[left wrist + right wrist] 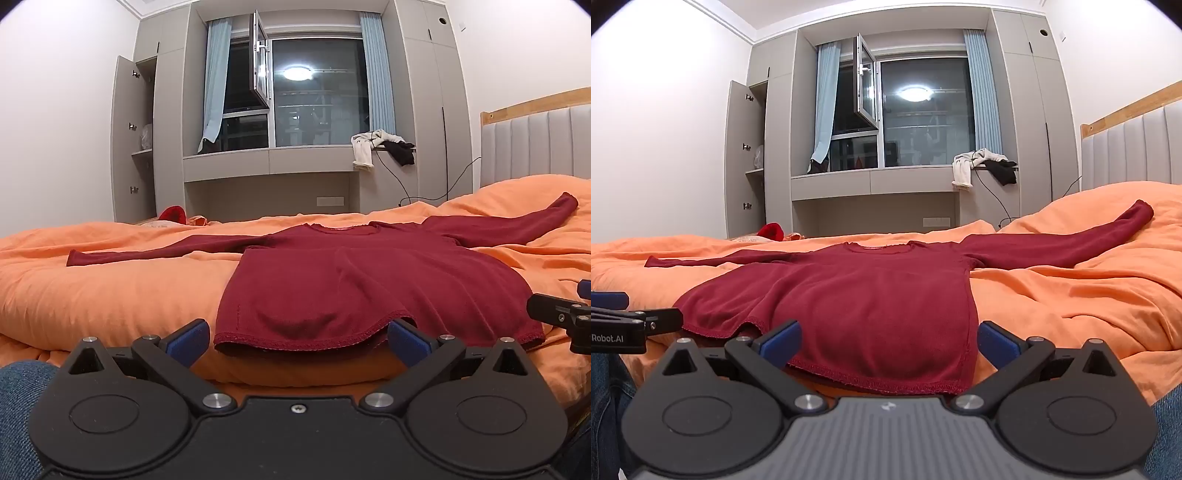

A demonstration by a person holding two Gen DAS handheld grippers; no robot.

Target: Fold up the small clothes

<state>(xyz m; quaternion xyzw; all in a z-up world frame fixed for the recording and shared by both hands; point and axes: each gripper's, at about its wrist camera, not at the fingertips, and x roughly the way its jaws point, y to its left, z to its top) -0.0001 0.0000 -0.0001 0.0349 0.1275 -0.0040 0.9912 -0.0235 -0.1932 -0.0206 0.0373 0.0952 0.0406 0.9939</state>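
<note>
A dark red long-sleeved top (351,280) lies flat on the orange bedcover (110,295), sleeves spread left and right, hem toward me. My left gripper (297,341) is open at the hem's left part, its blue pads on either side of the hem edge. My right gripper (888,343) is open at the hem's right part of the same top (871,295). The right gripper's finger also shows at the right edge of the left wrist view (557,314). The left gripper shows at the left edge of the right wrist view (628,325).
A padded headboard (535,144) stands at the right. Beyond the bed (1071,295) are a window ledge with draped clothes (384,147), an open grey wardrobe (135,140), and a red item (171,214) at the bed's far side. My jeans-clad knees flank the grippers.
</note>
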